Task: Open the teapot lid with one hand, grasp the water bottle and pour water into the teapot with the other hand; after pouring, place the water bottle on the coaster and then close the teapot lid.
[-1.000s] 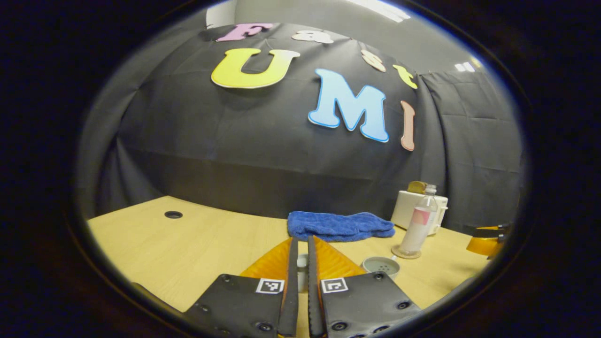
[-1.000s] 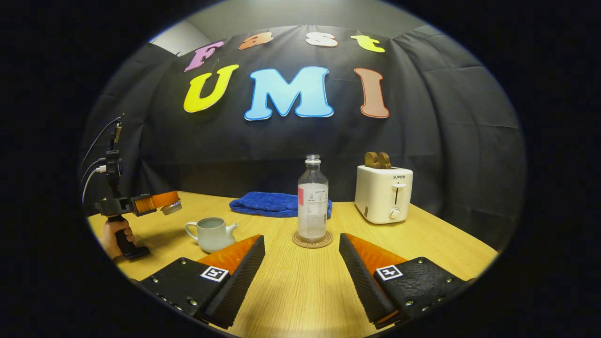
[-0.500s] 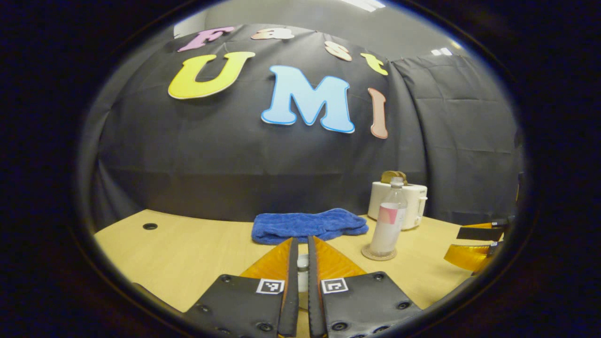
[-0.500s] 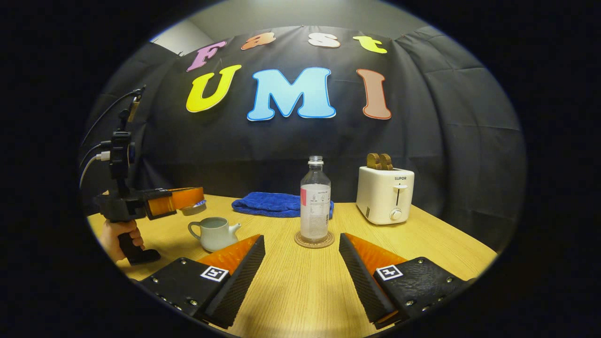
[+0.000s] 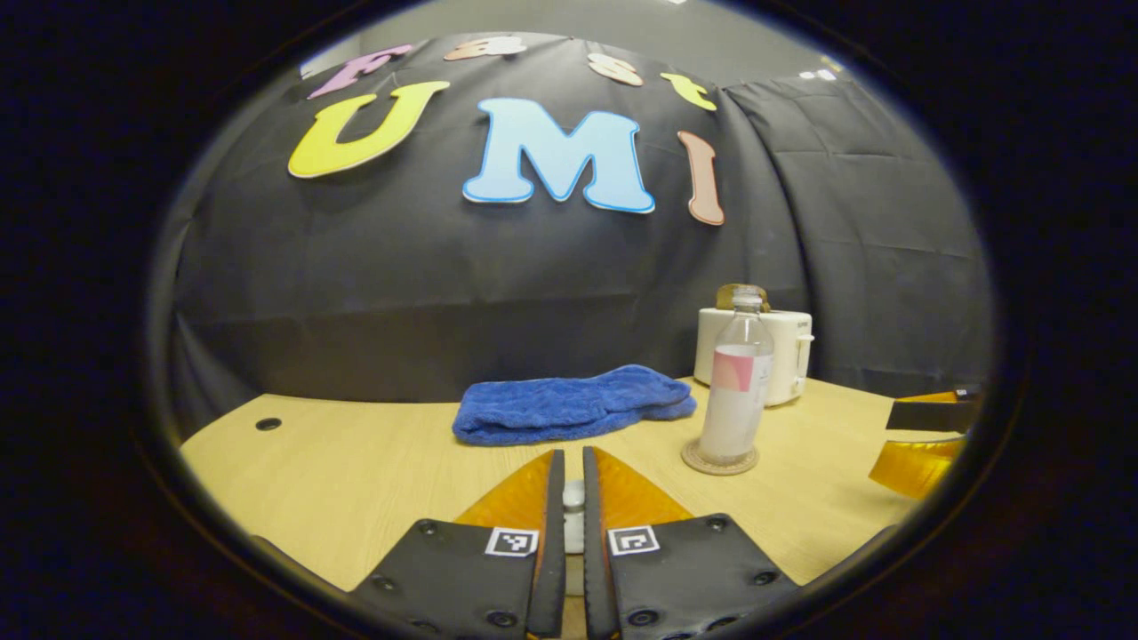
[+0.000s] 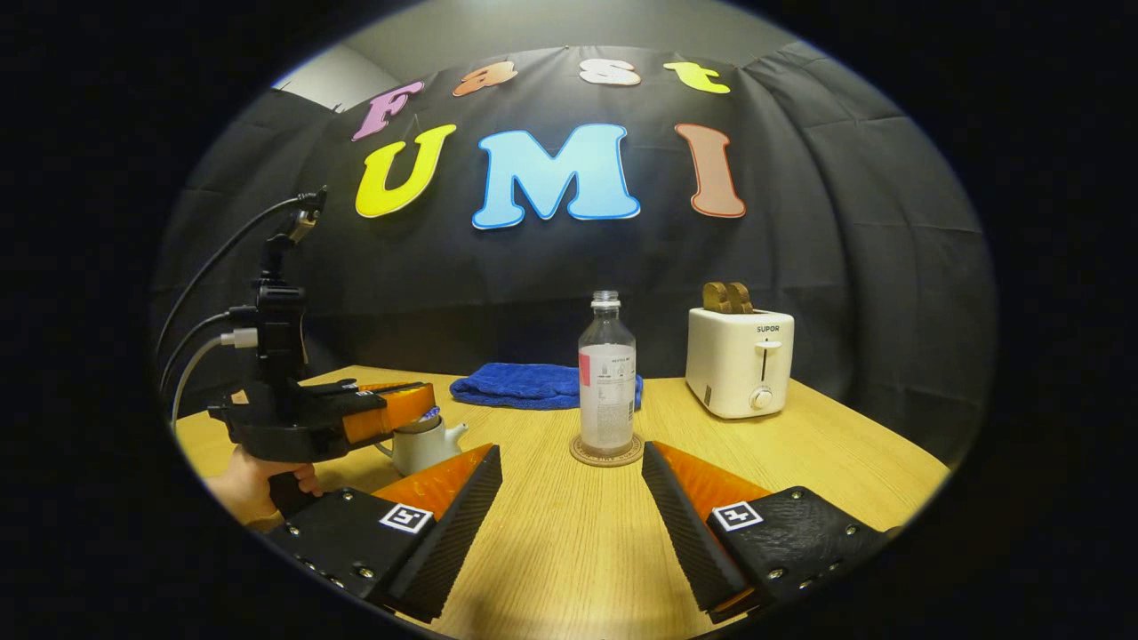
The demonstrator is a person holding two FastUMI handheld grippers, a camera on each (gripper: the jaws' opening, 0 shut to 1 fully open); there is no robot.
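Over teapot point(image 6: 425, 442): left gripper point(image 5: 573, 489) clamps lid point(image 5: 573, 491) | right gripper point(image 6: 571, 484) spread, facing bottle point(image 6: 607, 382)

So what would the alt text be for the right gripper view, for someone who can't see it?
An uncapped water bottle stands on a coaster on a wooden table, straight ahead of the open right gripper. At left a hand holds the left gripper over a white teapot; a blue towel and toaster sit behind.

Teapot point(image 6: 425, 444) mostly hidden behind left gripper point(image 6: 391, 411); lid seating unclear.
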